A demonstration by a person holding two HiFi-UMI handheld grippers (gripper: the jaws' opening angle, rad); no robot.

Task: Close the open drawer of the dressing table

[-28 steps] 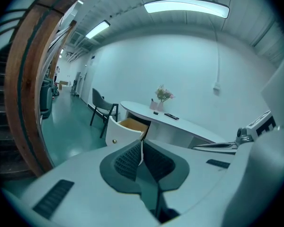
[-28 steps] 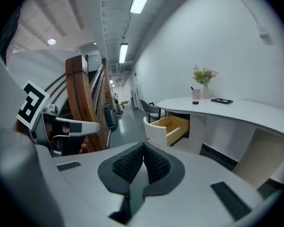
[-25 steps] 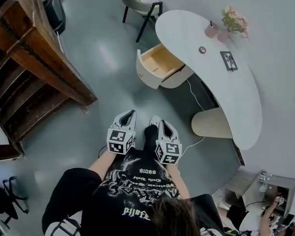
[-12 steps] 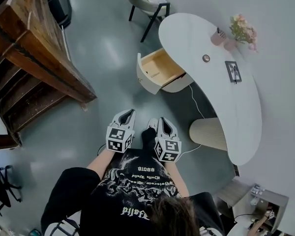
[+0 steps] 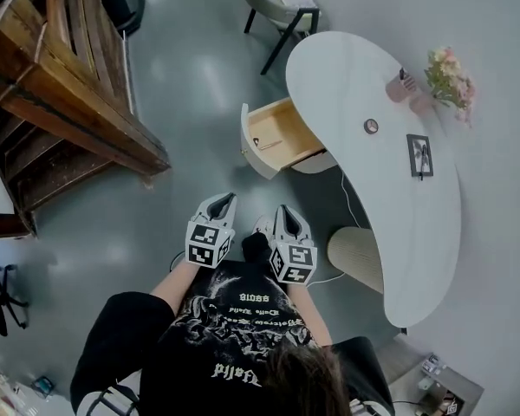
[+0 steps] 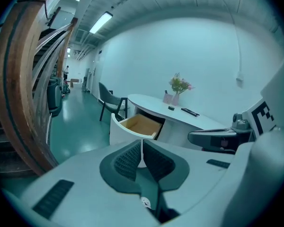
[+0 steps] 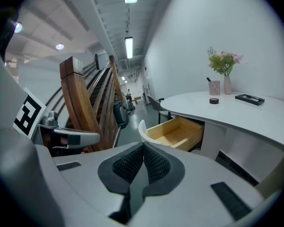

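The white curved dressing table (image 5: 390, 198) stands along the right wall. Its drawer (image 5: 273, 137) is pulled out to the left, the wooden inside open and bare; it also shows as the drawer (image 6: 135, 126) and the drawer (image 7: 175, 131). My left gripper (image 5: 222, 199) and right gripper (image 5: 282, 210) hang side by side above the floor, a short way short of the drawer front. Both are shut with nothing between the pads, as seen on the left gripper (image 6: 141, 148) and right gripper (image 7: 143, 152).
A wooden staircase (image 5: 61, 102) rises at the left. A grey chair (image 5: 282, 7) stands beyond the table's far end. On the tabletop are a flower vase (image 5: 446, 81), a pink cup (image 5: 400, 87), a small round object (image 5: 371, 126) and a dark tray (image 5: 419, 156). A white cable (image 5: 347, 199) trails underneath.
Both grippers and the person have come closer to the dressing table; the drawer and table now sit lower and nearer in the head view. The jaws stayed shut.
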